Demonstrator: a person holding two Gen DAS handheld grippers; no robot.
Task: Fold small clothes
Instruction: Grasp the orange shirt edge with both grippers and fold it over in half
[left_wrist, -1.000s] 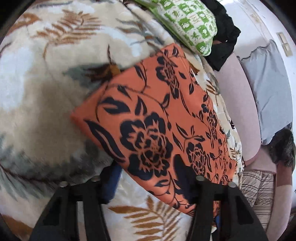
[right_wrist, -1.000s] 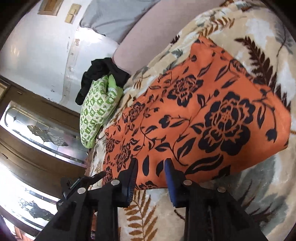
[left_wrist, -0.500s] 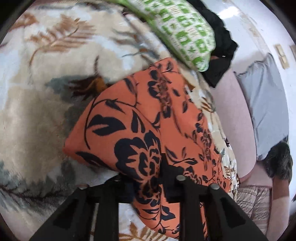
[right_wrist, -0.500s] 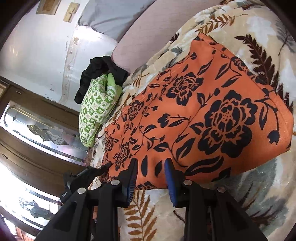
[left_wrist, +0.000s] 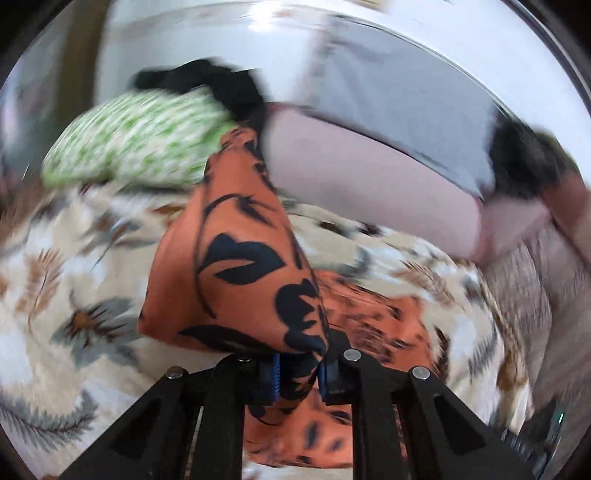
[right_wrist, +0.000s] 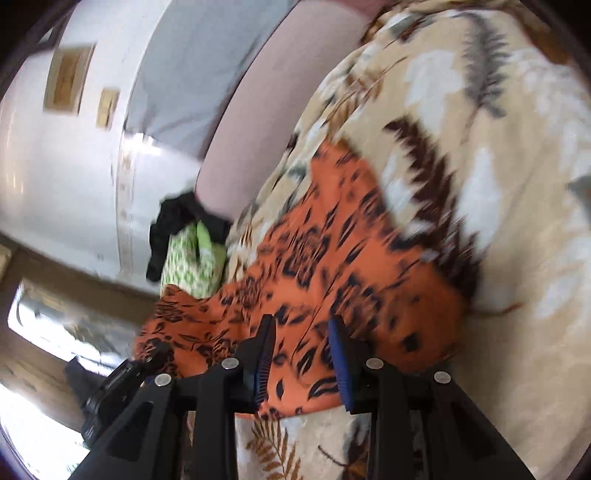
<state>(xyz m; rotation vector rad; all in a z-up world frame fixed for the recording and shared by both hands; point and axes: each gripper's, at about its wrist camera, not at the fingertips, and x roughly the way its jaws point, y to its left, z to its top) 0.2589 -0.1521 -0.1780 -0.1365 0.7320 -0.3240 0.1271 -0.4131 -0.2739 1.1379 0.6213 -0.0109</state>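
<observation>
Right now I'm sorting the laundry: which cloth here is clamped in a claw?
The orange cloth with black flowers, pinched in the left claw. The green-patterned cloth and black cloth lie untouched behind.

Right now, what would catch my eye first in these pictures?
The orange cloth with black flowers, pinched at a corner by the left hand-held gripper and lifted off the leaf-patterned blanket. The right hand-held gripper grips its other edge. Behind lies a green-and-white pillow.

Orange black-floral garment (left_wrist: 236, 280), corner lifted, rest on blanket (right_wrist: 461, 221)
</observation>
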